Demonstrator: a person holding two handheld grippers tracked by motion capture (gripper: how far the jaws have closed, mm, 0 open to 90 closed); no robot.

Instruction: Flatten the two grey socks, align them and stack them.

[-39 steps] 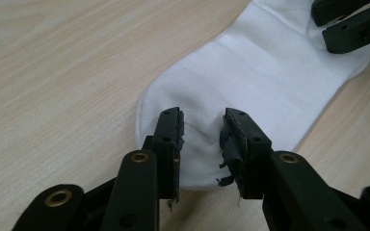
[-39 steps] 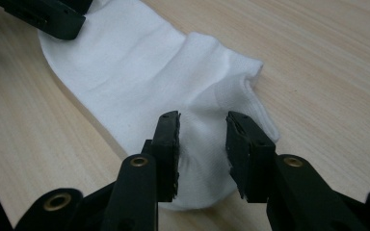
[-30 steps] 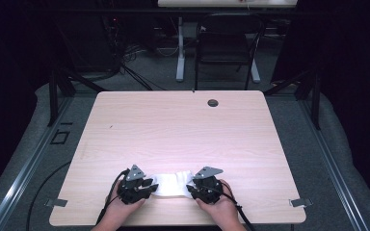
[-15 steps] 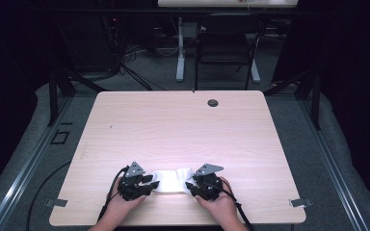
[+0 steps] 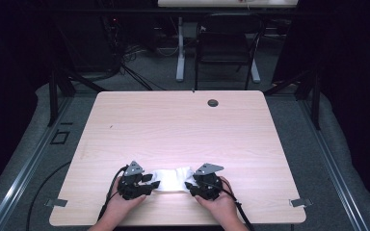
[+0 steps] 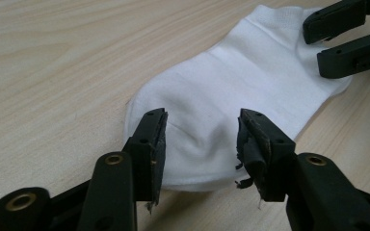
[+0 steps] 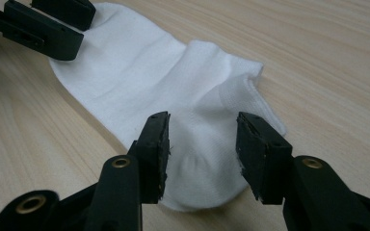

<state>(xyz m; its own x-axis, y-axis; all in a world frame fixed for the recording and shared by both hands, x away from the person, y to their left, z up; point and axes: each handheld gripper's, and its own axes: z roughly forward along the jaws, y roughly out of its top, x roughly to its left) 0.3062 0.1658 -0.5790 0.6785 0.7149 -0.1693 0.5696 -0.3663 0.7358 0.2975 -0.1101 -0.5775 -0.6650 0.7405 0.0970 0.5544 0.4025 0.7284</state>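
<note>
Sock point(image 5: 173, 179) lies flat on the tabletop point(image 5: 183, 130), near its front edge, with a gripper at each end. Left gripper point(image 6: 200, 144) has its fingers spread across the toe end of the sock; right gripper point(image 7: 202, 147) has its fingers spread over the cuff end. Neither seems to pinch cloth yet, though the undersides of the fingers are hidden. Closing too shallowly could catch only the top layer, letting the sock slip out or bunch when lifted.
</note>
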